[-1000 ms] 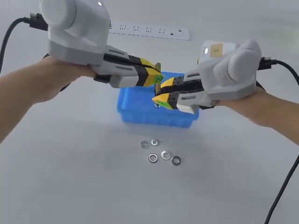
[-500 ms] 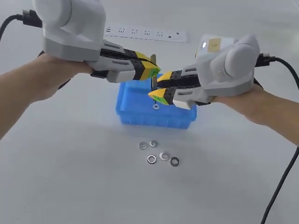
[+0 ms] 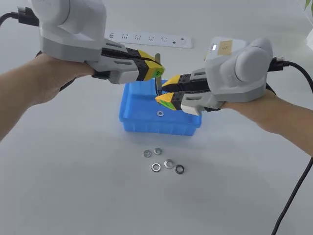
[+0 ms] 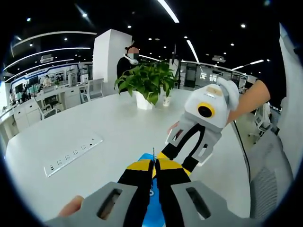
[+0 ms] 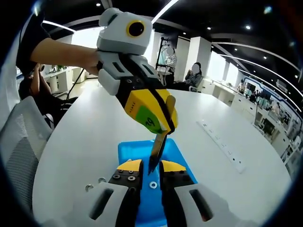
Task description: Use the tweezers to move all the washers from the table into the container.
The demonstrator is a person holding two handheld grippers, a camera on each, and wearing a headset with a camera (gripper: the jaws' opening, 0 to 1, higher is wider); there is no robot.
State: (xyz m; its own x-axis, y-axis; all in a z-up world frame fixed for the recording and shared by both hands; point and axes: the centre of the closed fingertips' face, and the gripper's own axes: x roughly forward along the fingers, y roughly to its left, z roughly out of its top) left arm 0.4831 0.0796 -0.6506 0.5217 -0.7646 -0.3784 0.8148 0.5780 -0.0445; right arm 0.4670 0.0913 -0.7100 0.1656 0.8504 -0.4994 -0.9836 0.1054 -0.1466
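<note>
My left gripper (image 3: 155, 71) is shut on the top of the metal tweezers (image 3: 157, 82), which hang point-down over the blue container (image 3: 132, 120). My right gripper (image 3: 165, 92) meets them from the right, jaws a little apart, with the tweezers' tip (image 5: 151, 166) in the gap and touching neither pad. One washer (image 3: 160, 113) lies inside the container. Several washers (image 3: 156, 167) lie loose on the table in front of it. In the left gripper view the tweezers (image 4: 153, 156) rise between the jaws of my left gripper (image 4: 154, 166), and the right gripper (image 4: 204, 111) faces it.
A white power strip (image 3: 146, 39) lies on the table behind the container. A potted plant (image 4: 150, 85) stands farther along the table. Black cables (image 3: 293, 68) trail from both grippers. People sit at desks in the background (image 5: 194, 71).
Both grippers with the tweezers have risen slightly above the container. The head camera has shifted, moving the whole picture a little left and down. The washers have stayed put.
</note>
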